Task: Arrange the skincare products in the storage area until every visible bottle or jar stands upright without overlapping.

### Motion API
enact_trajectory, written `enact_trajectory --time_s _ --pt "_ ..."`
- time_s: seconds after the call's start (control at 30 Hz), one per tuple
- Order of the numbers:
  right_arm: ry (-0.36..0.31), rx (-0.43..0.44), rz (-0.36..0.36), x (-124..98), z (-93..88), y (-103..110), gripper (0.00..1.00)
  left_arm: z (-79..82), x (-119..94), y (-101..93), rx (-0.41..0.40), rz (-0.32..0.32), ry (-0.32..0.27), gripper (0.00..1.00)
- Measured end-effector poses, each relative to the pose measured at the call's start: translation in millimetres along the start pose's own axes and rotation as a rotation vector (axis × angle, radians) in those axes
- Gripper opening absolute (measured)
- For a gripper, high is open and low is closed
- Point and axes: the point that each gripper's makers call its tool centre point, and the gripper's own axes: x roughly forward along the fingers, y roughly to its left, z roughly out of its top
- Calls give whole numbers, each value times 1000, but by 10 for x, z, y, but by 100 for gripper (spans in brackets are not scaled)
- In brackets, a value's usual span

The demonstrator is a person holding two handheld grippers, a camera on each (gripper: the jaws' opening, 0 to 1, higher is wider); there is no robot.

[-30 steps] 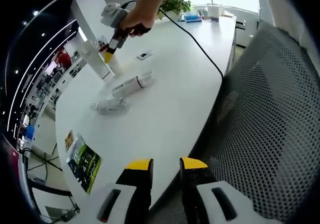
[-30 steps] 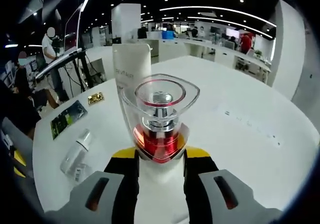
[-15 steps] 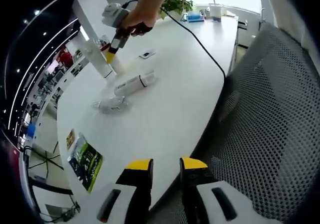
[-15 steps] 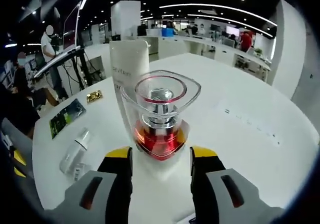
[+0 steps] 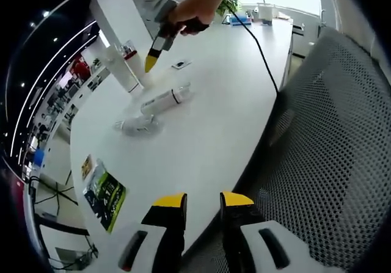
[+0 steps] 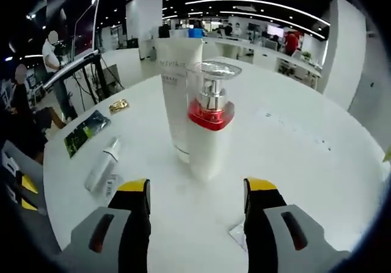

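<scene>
**Two bottles up, two lying flat**

A pump bottle [image 6: 211,129] stands upright on the white bench [image 6: 293,157]: white body, red collar, clear cap. It is just in front of a tall white tube [image 6: 177,102], also upright, so close that I cannot tell whether they touch. Seen from the right tongs they overlap in line of sight, and the task asks for no overlapping.

From the left gripper view, two more items lie on their sides nearer the bench's middle: a long white tube with a dark band [image 5: 164,99], and beside it a small clear bottle [image 5: 135,124]. The clear bottle also shows lying flat in the right gripper view [image 6: 102,166]. Both need standing up.

The right tongs [image 6: 194,190] are wide open and empty, with the pump bottle beyond their tips. In the left gripper view they hang above the bench [image 5: 149,62] near the standing pair. The left tongs [image 5: 201,201] are low at the bench's near edge, slightly parted, holding nothing, well apart from the products.

Risks, as I judge them: the pump bottle is top-heavy and close to the tube, so a brush from the tongs could topple both. The lying items are round and could roll when nudged.

A brochure [image 5: 102,195] lies near the bench edge.
</scene>
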Motion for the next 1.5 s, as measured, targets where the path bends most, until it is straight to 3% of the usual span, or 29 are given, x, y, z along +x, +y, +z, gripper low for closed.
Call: enact_trajectory --time_s 0.17,0.27,0.47,0.53,0.73,0.83,1.2,1.37,1.43,1.5 --pt "-13 3 25 -157 -130 257 57 -18 4 -14 7 -1 9 22" --pt "-17 48 56 -247 -200 414 57 -36 12 -43 15 -13 20 22" --pt "-78 67 78 -544 -277 659 56 -57 26 -74 17 -32 34 22" --pt "-101 105 70 -607 -312 684 55 -62 28 -86 21 -39 38 22" --pt "-96 184 73 -741 -635 727 53 -93 33 -114 -2 -56 52 22" --pt "-92 203 75 -785 -729 744 51 -28 19 -143 -37 -75 16 22" --pt "-189 242 83 -1003 -620 635 49 -134 57 -204 -52 -108 79 22" --pt "-232 216 69 -1076 -657 626 45 -216 62 -116 -24 -60 123 22" --pt "-240 217 76 -1068 -687 652 45 -192 60 -106 -36 -54 109 22" --pt "-239 213 80 -1032 -720 680 45 -79 57 -165 -74 -83 46 23"
